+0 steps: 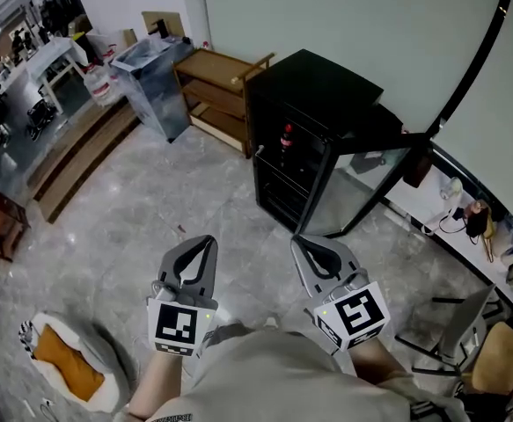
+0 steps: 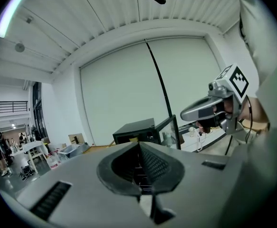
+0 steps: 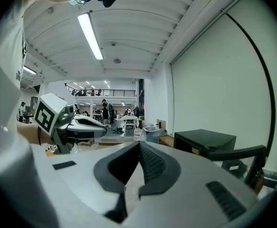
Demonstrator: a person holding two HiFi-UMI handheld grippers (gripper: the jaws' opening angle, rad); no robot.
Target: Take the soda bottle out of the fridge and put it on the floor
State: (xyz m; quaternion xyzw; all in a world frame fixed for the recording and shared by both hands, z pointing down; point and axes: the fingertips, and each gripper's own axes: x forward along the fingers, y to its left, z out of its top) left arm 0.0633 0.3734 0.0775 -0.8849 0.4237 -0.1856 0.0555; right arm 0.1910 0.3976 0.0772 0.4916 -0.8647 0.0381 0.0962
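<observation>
Pinched together, empty: left gripper (image 1: 207, 239), right gripper (image 1: 299, 241), well apart from black mini fridge (image 1: 322, 82). Dark red-labelled soda bottle (image 1: 285, 137) upright high inside, glass door (image 1: 362, 187) swung open. Approach squarely, spread one jaw pair wide beforehand, clamp bottle body, not cap.

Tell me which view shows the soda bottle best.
The head view: the soda bottle stands upright inside the open fridge, in plain sight. The left gripper view shows the fridge small and far, the bottle too small to tell. The right gripper view shows only the fridge's outside.
</observation>
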